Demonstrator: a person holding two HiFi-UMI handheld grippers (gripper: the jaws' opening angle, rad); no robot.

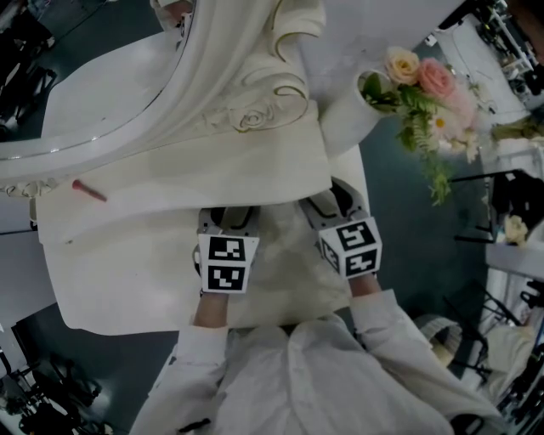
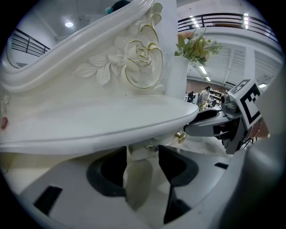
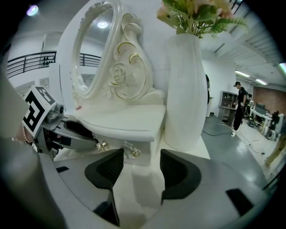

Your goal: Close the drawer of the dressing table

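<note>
My left claw (image 2: 142,152) and right claw (image 3: 141,154) both stood with jaws apart, gripping nothing, side by side and just short of the drawer (image 3: 115,143) under the lip of the dressing table (image 1: 170,191). The drawer's front ran crosswise, dead ahead of both claws, and looked nearly pushed home. The vase (image 3: 187,89) held flowers (image 1: 421,85); the drawer's inside was hidden.

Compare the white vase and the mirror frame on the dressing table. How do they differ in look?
The vase is smooth and plain; the mirror frame is carved with a rose and gold-edged scrolls. The vase is a tall upright tube holding flowers; the mirror frame is an oval ring around glass. Both are white and stand on the dressing table.
</note>
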